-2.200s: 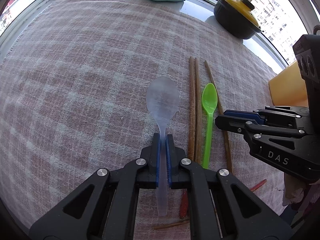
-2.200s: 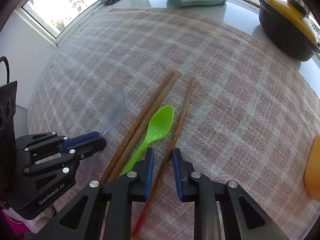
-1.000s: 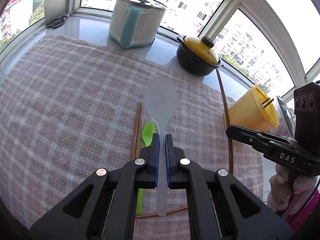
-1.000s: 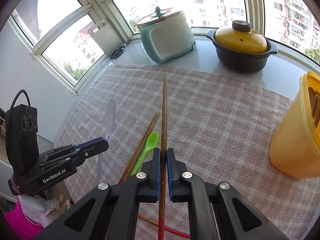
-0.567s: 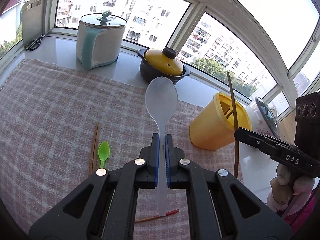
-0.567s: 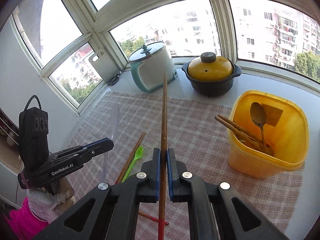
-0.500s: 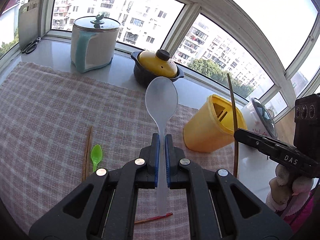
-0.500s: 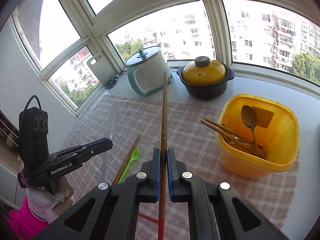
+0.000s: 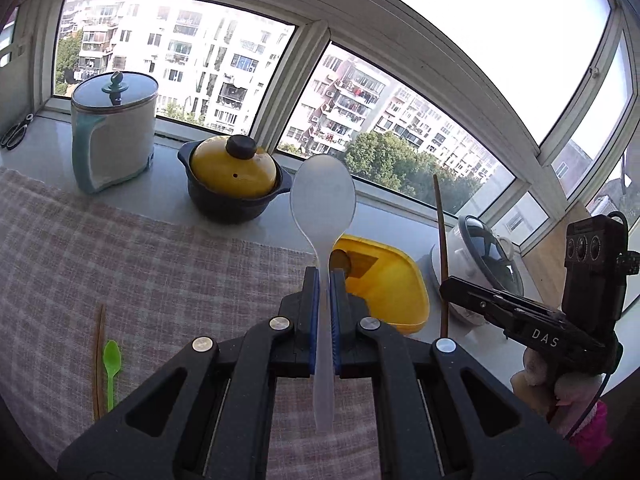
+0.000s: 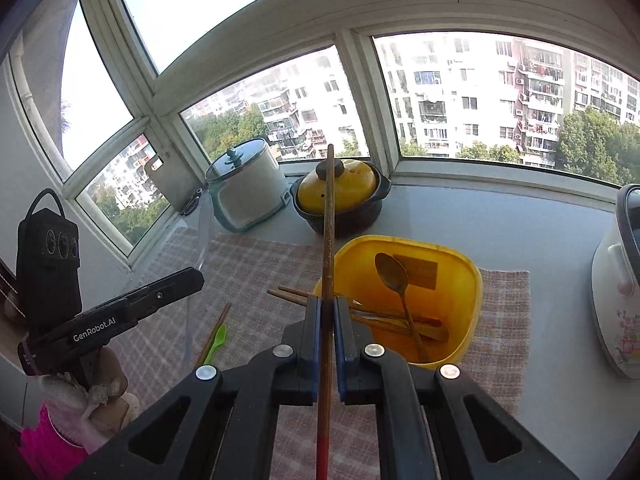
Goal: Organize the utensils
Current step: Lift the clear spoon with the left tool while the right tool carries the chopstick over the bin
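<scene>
Left tool [image 9: 324, 280]: jaws clamped on the handle of a clear plastic spoon [image 9: 322, 196], bowl forward and raised, held near mid-handle, probably so the spoon stays steady and can be tipped into a container. Right tool [image 10: 327, 308]: jaws clamped on a single wooden chopstick [image 10: 329, 216] with a red end toward the camera, gripped low on the shaft so the long end leads, apparently lined up over the bin's opening. Yellow bin [image 10: 472, 280]: stands on the checked cloth [image 10: 248, 268] toward the window side of the table; holds a wooden spoon [image 10: 392, 270] leaning bowl-up and several wooden chopsticks [image 10: 292, 294] whose ends jut over the near rim; also a brown rectangular piece inside, nature unclear. Both tools hang above and just short of this bin, which reads as the drop-off point. Left on the cloth, well apart from the bin: a green spoon [image 10: 218, 340] lying beside a pair of chopsticks [image 10: 216, 330]. Along the sill: a covered white-and-teal cooker [image 10: 248, 188], a black pot with a yellow lid [image 10: 340, 196], and a white flowered cooker [image 10: 620, 288]; contents hidden.
</scene>
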`<act>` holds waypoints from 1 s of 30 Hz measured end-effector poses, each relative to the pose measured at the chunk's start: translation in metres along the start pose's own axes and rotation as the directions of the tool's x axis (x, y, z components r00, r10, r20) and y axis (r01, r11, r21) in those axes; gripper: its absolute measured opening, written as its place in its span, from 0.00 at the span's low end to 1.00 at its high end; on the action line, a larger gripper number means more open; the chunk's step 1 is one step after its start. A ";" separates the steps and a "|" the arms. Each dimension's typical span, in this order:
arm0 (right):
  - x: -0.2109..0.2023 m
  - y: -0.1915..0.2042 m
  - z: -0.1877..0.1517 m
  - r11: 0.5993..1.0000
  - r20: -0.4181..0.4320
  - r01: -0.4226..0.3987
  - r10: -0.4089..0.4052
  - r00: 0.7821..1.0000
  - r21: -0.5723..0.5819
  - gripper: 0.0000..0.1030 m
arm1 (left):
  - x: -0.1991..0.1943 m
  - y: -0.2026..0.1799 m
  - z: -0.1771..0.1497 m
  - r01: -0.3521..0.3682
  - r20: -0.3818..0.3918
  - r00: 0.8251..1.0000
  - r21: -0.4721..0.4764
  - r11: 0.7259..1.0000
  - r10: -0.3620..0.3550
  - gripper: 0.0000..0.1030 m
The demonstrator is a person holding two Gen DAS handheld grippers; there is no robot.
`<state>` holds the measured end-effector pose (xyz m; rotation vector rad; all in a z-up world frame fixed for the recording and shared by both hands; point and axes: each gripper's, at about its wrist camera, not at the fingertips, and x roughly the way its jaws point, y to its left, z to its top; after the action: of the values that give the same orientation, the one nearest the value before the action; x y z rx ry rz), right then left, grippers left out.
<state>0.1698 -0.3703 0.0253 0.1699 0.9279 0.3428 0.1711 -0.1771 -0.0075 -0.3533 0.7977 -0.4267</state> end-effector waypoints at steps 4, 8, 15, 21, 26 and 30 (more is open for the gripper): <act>-0.006 -0.013 0.009 1.000 0.021 0.004 -0.004 1.000 0.005 0.03 | 0.009 -0.021 0.014 0.017 0.016 1.000 0.024 1.000 -0.018 0.04; -0.008 -0.025 0.018 1.000 0.041 0.004 -0.004 0.999 0.009 0.03 | 0.023 -0.039 0.026 0.024 0.024 0.999 0.040 0.999 -0.025 0.04; 0.002 -0.038 0.035 1.000 0.058 0.024 -0.025 0.998 0.012 0.03 | 0.057 -0.060 0.036 -0.012 0.021 1.000 0.079 0.997 0.010 0.04; 0.016 -0.052 0.047 0.999 0.066 0.043 -0.045 0.997 0.029 0.03 | 0.079 -0.061 0.037 -0.019 0.004 1.000 0.069 0.997 0.019 0.04; 0.026 -0.056 0.056 0.998 0.081 0.062 -0.064 0.995 0.031 0.03 | 0.090 -0.062 0.037 -0.045 0.009 0.999 0.080 0.996 0.045 0.04; 0.035 -0.057 0.062 0.996 0.089 0.081 -0.083 0.993 0.023 0.03 | 0.098 -0.062 0.037 -0.055 0.004 0.998 0.080 0.995 0.055 0.04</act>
<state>0.2517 -0.4107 0.0187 0.1627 0.8468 0.2484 0.2448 -0.2735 -0.0145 -0.2568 0.7846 -0.4053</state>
